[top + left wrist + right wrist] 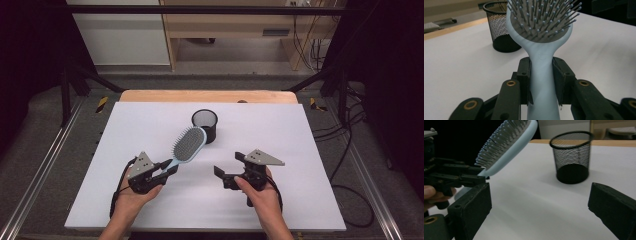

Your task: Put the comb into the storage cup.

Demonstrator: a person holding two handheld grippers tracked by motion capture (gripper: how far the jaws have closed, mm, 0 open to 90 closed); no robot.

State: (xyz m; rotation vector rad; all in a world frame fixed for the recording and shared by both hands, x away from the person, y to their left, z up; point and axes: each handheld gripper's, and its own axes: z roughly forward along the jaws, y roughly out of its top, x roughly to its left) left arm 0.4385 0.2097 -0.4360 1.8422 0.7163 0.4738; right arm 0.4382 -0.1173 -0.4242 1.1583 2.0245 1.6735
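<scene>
Above the white worktop (150,125), the left tongs (167,170) clamp the hairbrush (189,145) low on its handle, its head tilted toward the mesh cup (205,125) — that long lever could twist loose or knock the cup over. The right tongs (227,172) gape empty.

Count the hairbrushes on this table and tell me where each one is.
1. The pale blue paddle hairbrush is lifted off the white table, its handle clamped in the left gripper, beside the black mesh cup.
</scene>
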